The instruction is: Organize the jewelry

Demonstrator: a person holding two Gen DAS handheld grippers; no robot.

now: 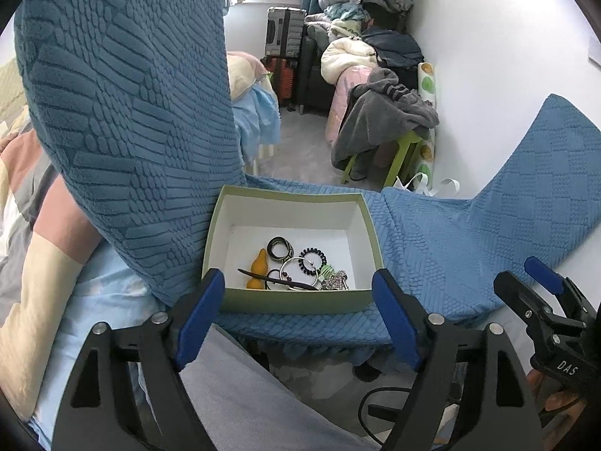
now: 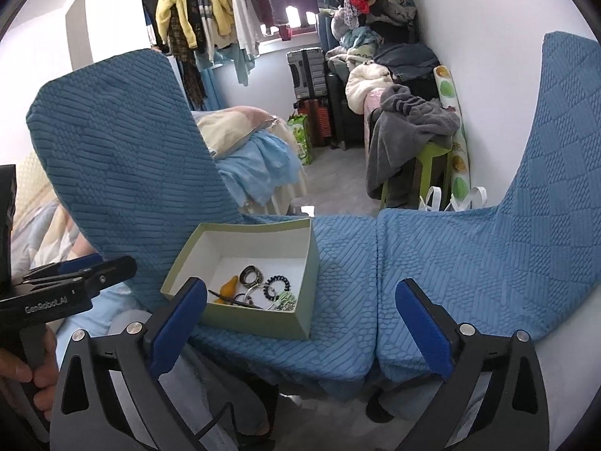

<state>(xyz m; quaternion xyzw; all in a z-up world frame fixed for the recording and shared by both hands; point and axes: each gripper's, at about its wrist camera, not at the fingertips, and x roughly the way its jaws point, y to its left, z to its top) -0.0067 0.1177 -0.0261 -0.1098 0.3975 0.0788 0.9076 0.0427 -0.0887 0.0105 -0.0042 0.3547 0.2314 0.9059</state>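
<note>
A pale green box (image 1: 229, 225) with a white inside sits on a blue-covered seat; in the right wrist view the box (image 2: 308, 263) lies left of centre. Inside it lie jewelry pieces: a striped ring (image 1: 281, 248), a black coil band (image 1: 313, 255), a yellow gourd pendant (image 1: 260, 267), a dark hair stick (image 1: 278, 281) and a rhinestone piece (image 1: 338, 279). My left gripper (image 1: 298, 297) stands open just before the box's near wall, nothing between its blue pads. My right gripper (image 2: 300, 300) is open wide, empty, to the right of the box and nearer than it.
Blue textured chair backs rise at left (image 1: 124, 112) and right (image 1: 556, 173). A green stool (image 2: 432, 173) draped with grey clothes, piled clothing, suitcases (image 1: 284, 34) and a bed (image 2: 255, 165) fill the room behind. A person's grey-trousered leg (image 1: 244, 394) lies below the grippers.
</note>
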